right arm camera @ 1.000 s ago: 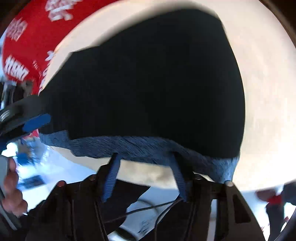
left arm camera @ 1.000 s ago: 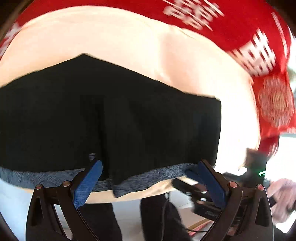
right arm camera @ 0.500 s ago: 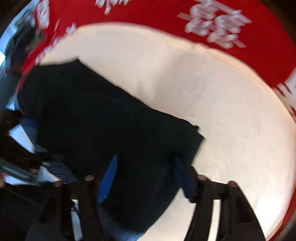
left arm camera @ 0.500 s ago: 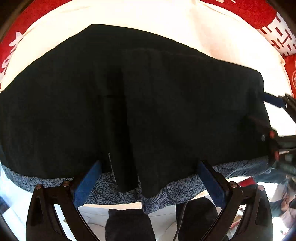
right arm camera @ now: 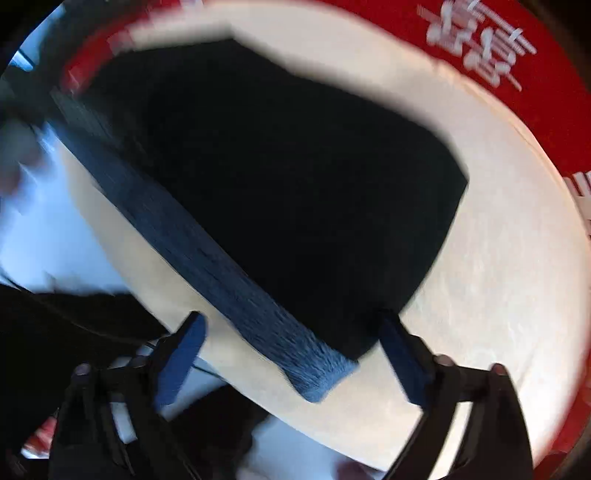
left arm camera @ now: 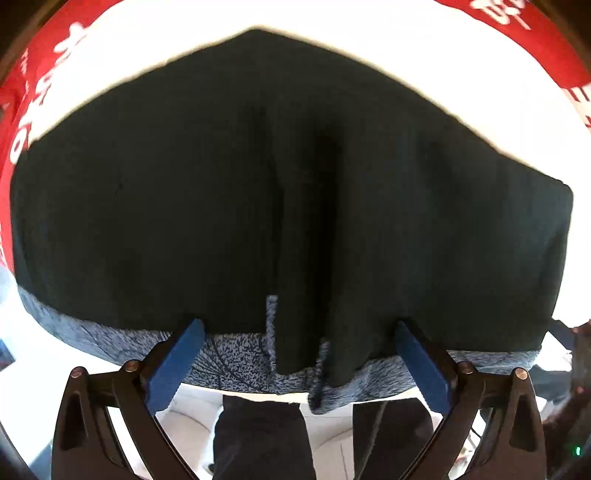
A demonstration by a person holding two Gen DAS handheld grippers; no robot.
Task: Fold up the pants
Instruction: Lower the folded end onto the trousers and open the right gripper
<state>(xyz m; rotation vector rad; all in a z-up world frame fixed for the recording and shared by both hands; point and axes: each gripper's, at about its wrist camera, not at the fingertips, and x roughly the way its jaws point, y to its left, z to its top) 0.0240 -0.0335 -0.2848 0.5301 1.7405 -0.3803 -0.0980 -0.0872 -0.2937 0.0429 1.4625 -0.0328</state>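
Observation:
Black pants [left arm camera: 258, 184] lie folded on a white tabletop [left arm camera: 498, 92], with a blue-grey speckled band [left arm camera: 229, 354] along their near edge. My left gripper [left arm camera: 299, 347] hangs open just over that edge, its blue pads [left arm camera: 177, 358] wide apart and pressing on nothing. In the blurred right wrist view the pants [right arm camera: 295, 184] run diagonally, and the end of the band [right arm camera: 317, 373] lies between my right gripper's fingers. The right gripper [right arm camera: 293, 354] points down and its jaws are opening, with both pads clear of the cloth.
A red cloth with white characters [left arm camera: 22, 110] borders the white top [right arm camera: 498, 277] on the far side and shows again in the right wrist view [right arm camera: 480, 22]. A person's dark trouser legs [left arm camera: 258, 435] stand just past the near table edge.
My right gripper let go of the blue band, spread wide and rolled, so the pants now run diagonally. My left gripper tipped downward and sank toward the pants, staying open.

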